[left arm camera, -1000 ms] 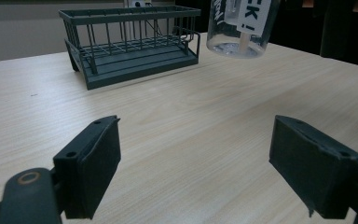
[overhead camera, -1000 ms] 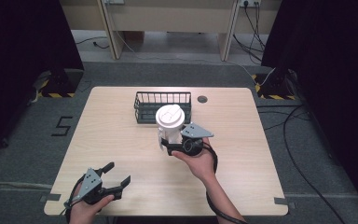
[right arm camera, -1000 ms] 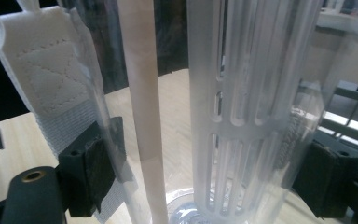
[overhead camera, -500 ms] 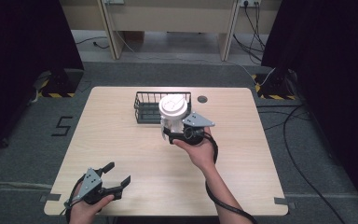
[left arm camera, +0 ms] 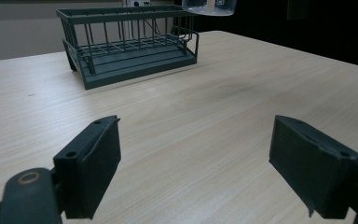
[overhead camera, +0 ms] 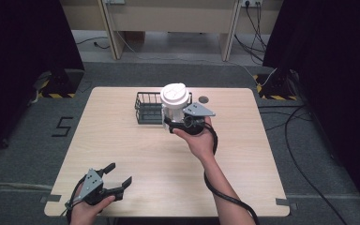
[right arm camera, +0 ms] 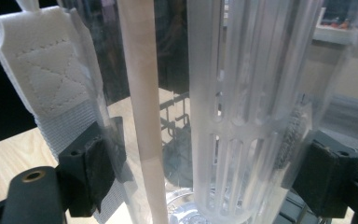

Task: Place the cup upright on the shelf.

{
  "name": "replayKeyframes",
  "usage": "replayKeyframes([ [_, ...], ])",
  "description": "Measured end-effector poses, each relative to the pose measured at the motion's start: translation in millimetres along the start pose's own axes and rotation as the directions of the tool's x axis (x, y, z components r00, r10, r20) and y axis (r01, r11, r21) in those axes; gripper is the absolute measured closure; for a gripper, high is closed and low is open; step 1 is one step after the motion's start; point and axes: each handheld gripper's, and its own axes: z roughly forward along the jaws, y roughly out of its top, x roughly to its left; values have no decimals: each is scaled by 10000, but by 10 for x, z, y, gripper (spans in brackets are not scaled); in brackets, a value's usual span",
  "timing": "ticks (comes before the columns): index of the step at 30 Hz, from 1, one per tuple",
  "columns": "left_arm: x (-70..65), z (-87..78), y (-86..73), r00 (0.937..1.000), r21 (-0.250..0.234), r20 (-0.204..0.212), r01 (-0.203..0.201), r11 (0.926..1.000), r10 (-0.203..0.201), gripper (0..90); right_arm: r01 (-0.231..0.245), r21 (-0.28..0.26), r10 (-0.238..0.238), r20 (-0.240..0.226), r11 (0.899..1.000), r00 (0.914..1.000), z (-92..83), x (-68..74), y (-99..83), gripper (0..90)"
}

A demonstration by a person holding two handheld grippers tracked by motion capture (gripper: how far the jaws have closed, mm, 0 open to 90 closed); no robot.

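While a clear bottle hangs above the table's far half, the scene runs as follows.

Table: a pale wooden top (overhead camera: 122,140) on a grey carpeted floor (overhead camera: 23,154); a small dark round disc (overhead camera: 203,99) lies near its far edge, right of the basket.

Basket: a dark wire basket (overhead camera: 149,108) stands on the table at the far middle, its right end behind the bottle in the high view; the left gripper view shows it upright at the far left (left arm camera: 130,51), open side up, its slatted floor bare in the part that can be seen.

Bottle: a clear plastic bottle (overhead camera: 173,108) with a white lid (overhead camera: 175,93), upright, held off the table just beside the basket's right end; in the left gripper view its clear base (left arm camera: 209,5) hangs above the tabletop. In the right gripper view it shows a ribbed, slotted inner tube (right arm camera: 242,116), a pale straw (right arm camera: 142,112) and a white woven strap (right arm camera: 51,88) down its left side.

Right gripper: the right gripper (overhead camera: 177,124), in a hand reaching to the far middle, has its black pads (right arm camera: 91,175) pressed against both sides of the bottle's lower body, clamping it.

Left gripper: the left gripper (overhead camera: 118,178) rests at the near left edge of the table, well apart from bottle and basket, its jaws spread wide around bare wood, with nothing between the pads (left arm camera: 93,170).
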Motion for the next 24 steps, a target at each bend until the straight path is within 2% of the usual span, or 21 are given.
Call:
replayKeyframes([
  [24,4,2,-2,10000,-35,37,61,10000,-61,160,-195,-55,196,205,9998,9996,231,-73,143,184],
])
